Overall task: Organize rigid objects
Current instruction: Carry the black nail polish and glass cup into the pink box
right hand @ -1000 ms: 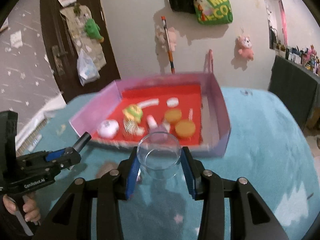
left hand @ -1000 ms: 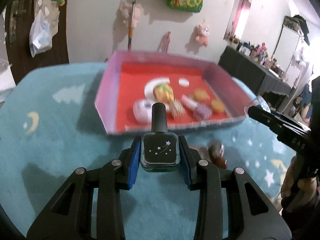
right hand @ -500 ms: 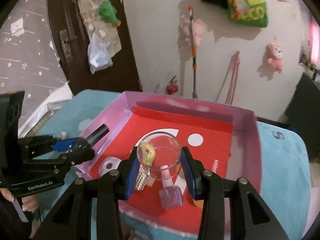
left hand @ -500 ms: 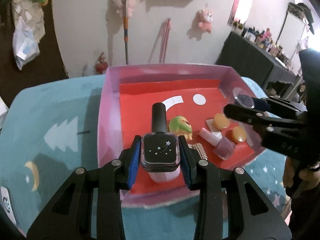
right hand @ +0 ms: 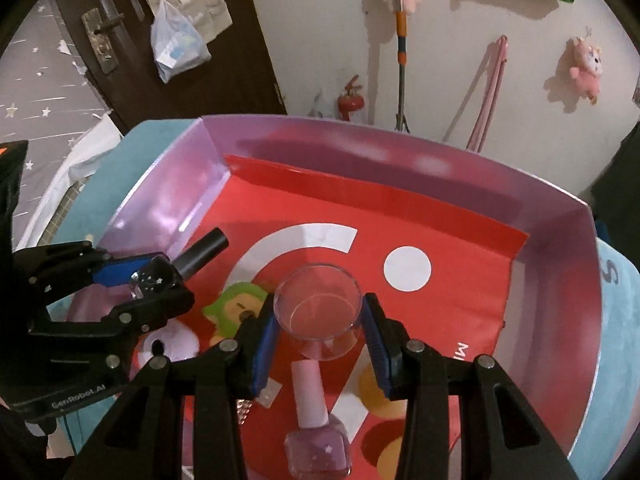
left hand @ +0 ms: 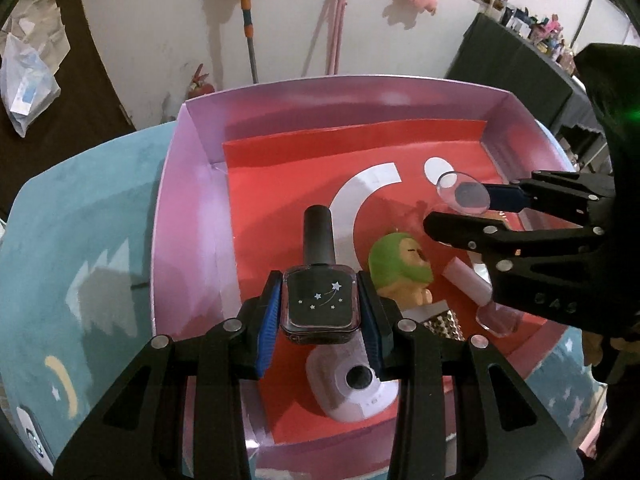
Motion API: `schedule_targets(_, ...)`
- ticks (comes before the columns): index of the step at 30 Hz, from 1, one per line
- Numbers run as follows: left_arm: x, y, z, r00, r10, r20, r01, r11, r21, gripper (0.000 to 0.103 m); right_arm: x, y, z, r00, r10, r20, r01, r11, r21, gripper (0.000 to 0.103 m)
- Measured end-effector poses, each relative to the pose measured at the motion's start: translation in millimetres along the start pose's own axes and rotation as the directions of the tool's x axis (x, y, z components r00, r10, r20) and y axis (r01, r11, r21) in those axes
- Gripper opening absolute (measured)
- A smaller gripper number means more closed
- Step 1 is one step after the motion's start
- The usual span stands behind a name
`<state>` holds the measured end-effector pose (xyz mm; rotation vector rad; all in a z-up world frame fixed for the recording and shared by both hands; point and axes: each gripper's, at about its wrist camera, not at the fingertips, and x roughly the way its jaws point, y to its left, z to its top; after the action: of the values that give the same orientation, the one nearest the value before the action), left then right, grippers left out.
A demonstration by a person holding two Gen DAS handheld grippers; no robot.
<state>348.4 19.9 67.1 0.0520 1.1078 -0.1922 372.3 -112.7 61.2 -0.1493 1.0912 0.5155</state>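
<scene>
A: What is pinched in the left gripper (left hand: 320,304)?

B: A dark square nail polish bottle (left hand: 319,300), glossy glass with small printed stars, is clamped between the blue pads. Its long axis runs straight ahead along the fingers, black cylindrical cap leading. It is held over the near left part of the box (left hand: 192,216).

A: And the right gripper (right hand: 319,316)?

B: A clear, round, thin-walled cup (right hand: 319,304) is squeezed at its sides, mouth turned toward the camera. It is held over the middle of the box, nearer the white dot printed on the red liner.

A: What lies below them?

B: Directly under the left gripper a white rounded plastic device (left hand: 352,384) is seen, so a straight descent is judged to be blocked; bare red liner is seen ahead, toward the far wall. Under the cup a pale pink nail polish bottle (right hand: 316,428) lies on its side, cap pointing away, with 2 orange discs partly hidden just to its right. A green-hooded figurine (left hand: 400,268) sits between the 2 grippers.

A: What are the box and the surface made of?

B: The box looks like smooth lilac card with low upright walls. It rests on a soft teal cloth (left hand: 80,248) covering the surface.
</scene>
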Motion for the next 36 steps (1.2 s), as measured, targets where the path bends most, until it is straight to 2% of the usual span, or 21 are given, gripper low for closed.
schedule_targets(6, 13.8, -7.2, 3.4, 0.998, 0.037, -0.042, -0.036, 0.999, 0.020, 0.034, 12.1, 3.1, 0.0, 0.998, -0.037, -0.042, 0.036, 0.999, -0.021, 0.044)
schedule_targets(16, 31.4, -12.4, 8.3, 0.995, 0.057, -0.079, -0.054, 0.997, 0.046, 0.034, 20.8, -0.5, 2.4, 0.997, -0.055, -0.060, 0.054, 0.998, -0.012, 0.044)
schedule_targets(36, 28.6, -13.1, 9.4, 0.995, 0.051, -0.081, -0.047, 0.998, 0.052, 0.034, 22.3, -1.8, 2.5, 0.996, -0.048, -0.070, 0.047, 0.999, -0.011, 0.045)
